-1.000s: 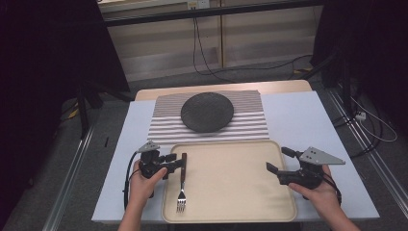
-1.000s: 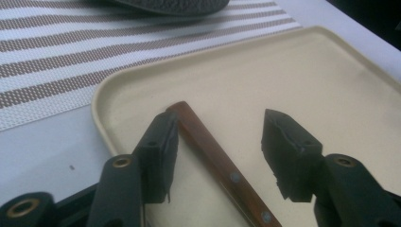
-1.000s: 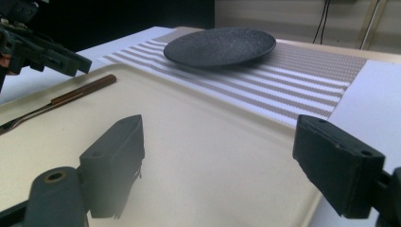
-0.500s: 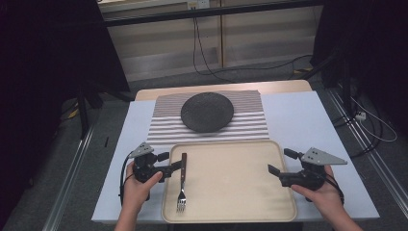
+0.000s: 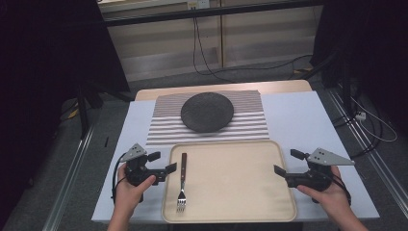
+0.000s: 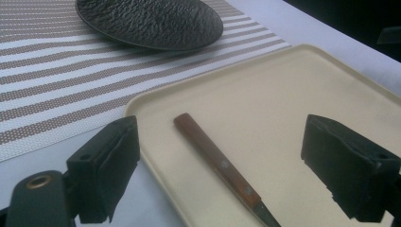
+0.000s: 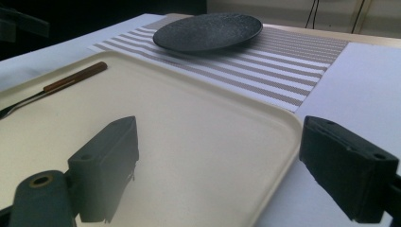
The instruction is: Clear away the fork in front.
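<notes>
A fork (image 5: 182,179) with a brown wooden handle lies on the left part of a beige tray (image 5: 231,145), tines toward the near edge. My left gripper (image 5: 162,162) stands open just left of the tray's rim, its jaws pointing at the fork handle (image 6: 213,161) without touching it. My right gripper (image 5: 288,162) is open at the tray's right rim, with nothing between its jaws. From the right gripper (image 7: 217,146) the fork (image 7: 71,82) shows at the far side of the tray (image 7: 198,118).
A black textured plate (image 5: 207,111) rests on a brown-and-white striped placemat (image 5: 250,126) behind the tray. A pale blue cloth (image 5: 298,115) covers the table. Cables lie on the floor beyond the table. Dark curtains flank both sides.
My left gripper has drawn back to the left, away from the fork handle. The right gripper has shifted slightly toward the near edge. The fork has not moved.
</notes>
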The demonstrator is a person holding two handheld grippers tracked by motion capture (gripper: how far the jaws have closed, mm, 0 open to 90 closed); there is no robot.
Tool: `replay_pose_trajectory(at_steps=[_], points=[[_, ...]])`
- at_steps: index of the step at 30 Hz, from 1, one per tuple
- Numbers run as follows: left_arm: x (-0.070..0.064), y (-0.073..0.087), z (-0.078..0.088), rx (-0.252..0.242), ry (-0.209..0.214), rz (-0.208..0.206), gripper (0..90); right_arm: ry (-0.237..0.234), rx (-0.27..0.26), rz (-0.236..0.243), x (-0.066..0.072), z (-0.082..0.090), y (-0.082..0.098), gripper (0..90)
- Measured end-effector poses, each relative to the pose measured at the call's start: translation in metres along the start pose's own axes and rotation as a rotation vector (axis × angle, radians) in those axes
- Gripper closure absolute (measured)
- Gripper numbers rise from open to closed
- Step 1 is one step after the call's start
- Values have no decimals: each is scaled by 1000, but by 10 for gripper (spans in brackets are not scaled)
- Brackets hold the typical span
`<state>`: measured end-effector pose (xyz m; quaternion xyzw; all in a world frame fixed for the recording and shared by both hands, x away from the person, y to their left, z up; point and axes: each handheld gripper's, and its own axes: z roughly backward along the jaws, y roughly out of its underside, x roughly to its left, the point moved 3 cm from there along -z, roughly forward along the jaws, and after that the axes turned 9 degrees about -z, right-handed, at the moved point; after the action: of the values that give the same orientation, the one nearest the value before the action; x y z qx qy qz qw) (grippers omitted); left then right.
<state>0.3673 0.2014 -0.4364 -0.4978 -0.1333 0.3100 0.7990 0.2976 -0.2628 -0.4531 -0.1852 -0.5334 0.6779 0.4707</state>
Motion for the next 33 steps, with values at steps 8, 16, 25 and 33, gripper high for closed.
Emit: replay_pose_trajectory(at_steps=[8, 16, 25, 33], points=[[1, 3, 3, 4, 4, -4, 105, 12, 9, 5, -3, 7, 2, 128], [-1, 7, 4, 6, 2, -20, 95, 26, 9, -2, -8, 12, 7, 128], [0, 10, 8, -9, -11, -42, 88, 18, 15, 17, -6, 12, 10, 128], [1, 19, 8, 18, -27, -53, 87, 12, 5, 21, -5, 13, 12, 129]])
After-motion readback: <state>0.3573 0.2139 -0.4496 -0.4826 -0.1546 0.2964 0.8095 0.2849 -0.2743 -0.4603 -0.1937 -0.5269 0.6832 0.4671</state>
